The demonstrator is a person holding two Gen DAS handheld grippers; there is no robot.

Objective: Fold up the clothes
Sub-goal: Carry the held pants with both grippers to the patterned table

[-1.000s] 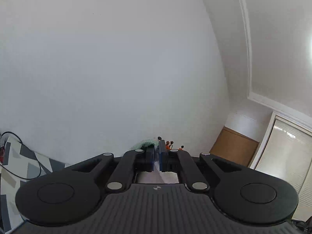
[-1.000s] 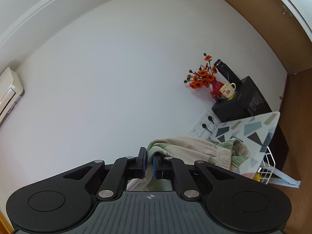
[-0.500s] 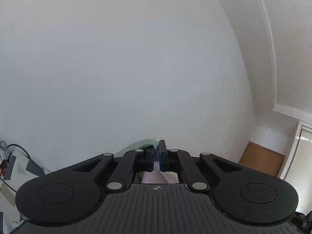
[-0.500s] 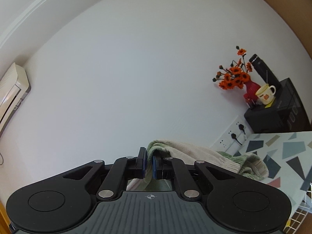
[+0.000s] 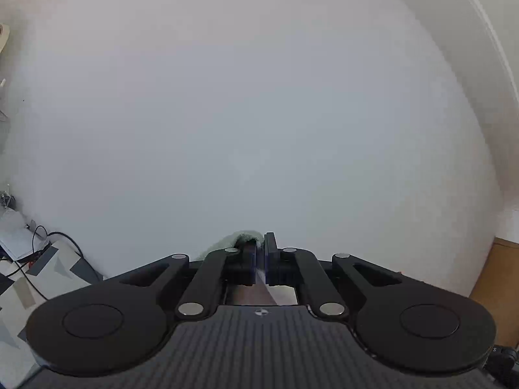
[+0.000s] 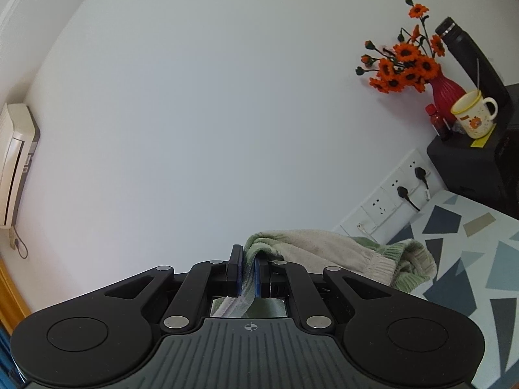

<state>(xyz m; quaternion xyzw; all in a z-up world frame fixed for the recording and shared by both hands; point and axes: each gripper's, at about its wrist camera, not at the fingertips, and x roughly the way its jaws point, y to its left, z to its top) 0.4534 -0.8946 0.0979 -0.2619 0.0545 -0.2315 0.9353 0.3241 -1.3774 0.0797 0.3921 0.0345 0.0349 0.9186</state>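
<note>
A green and beige knitted garment point(image 6: 340, 256) with ribbed edges hangs in the air in the right wrist view. My right gripper point(image 6: 248, 269) is shut on a fold of it, and the rest drapes off to the right over the patterned table point(image 6: 470, 259). In the left wrist view my left gripper point(image 5: 259, 259) is shut on a thin edge of the same green garment point(image 5: 241, 238), of which only a small tuft shows above the fingers. Both grippers point level at a plain white wall.
On a black box point(image 6: 480, 159) at the right stand a red vase of orange flowers point(image 6: 418, 71), a cream mug point(image 6: 472, 113) and a dark bottle point(image 6: 467, 52). Wall sockets with plugs point(image 6: 402, 191) sit below. An air conditioner point(image 6: 16, 162) hangs left. Cables point(image 5: 39, 249) lie on the table's left.
Both views have swung sideways along the wall. The flowers, box and table slid right in the right view, the door left the left view. Both grips on the garment hold.
</note>
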